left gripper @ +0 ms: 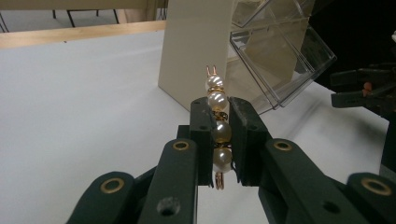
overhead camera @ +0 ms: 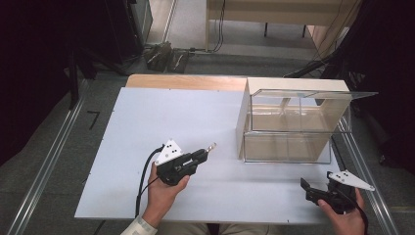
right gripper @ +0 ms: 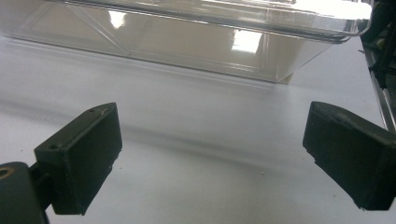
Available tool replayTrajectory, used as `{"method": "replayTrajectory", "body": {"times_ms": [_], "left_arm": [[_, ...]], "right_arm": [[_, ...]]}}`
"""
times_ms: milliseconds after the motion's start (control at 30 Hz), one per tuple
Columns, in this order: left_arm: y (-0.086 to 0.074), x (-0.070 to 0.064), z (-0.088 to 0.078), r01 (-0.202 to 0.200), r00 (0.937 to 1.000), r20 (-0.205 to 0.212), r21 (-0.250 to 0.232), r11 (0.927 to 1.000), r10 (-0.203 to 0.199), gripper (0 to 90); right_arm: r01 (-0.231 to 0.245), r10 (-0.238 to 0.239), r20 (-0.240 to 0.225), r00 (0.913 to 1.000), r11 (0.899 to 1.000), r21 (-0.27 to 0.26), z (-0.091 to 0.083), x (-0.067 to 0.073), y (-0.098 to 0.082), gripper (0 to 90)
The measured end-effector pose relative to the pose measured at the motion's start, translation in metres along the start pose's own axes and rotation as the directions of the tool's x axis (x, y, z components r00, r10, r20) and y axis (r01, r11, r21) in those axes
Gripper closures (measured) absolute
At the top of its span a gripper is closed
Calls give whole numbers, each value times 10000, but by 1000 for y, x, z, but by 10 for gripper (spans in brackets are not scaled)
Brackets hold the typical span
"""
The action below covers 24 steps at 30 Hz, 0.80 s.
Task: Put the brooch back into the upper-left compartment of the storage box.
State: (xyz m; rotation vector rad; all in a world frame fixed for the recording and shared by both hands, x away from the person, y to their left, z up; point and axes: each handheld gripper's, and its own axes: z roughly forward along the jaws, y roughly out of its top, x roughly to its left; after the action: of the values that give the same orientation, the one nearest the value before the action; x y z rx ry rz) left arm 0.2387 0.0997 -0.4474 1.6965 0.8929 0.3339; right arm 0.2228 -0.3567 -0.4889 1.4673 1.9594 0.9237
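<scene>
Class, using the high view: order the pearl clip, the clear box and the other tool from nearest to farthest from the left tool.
1. Pearl clip: held between the left tool's jaws.
2. Clear box: on the table, to its right.
3. Right tool: farthest, at the table's near right corner.

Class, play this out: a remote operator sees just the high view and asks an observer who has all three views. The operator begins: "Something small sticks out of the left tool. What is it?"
Observer: In the left gripper view it is a pearl hair clip, a row of pearls on gold wire, clamped between the left tool's jaws.
Operator: How does it sit in the grip?
Observer: Lengthwise along the jaws; two pearls stand out past the tips and a wire loop shows below.
Operator: Is the right tool holding anything?
Observer: No. The right gripper view shows the right tool's jaws wide apart with bare white table between them.
Operator: What does it face?
Observer: The clear plastic box, close ahead.
</scene>
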Motion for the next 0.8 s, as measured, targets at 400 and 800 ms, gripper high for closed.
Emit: {"method": "replayTrajectory", "body": {"times_ms": [400,800], "left_arm": [[9,-7,2,-160,9998,127,-294,9994,164,801],[24,-14,7,-324,9988,348,-640,9974,347,801]], "right_arm": [[-2,2,-8,10000,10000,-7,0,0,0,31],[-14,14,-16,10000,10000,-9,0,0,0,31]]}}
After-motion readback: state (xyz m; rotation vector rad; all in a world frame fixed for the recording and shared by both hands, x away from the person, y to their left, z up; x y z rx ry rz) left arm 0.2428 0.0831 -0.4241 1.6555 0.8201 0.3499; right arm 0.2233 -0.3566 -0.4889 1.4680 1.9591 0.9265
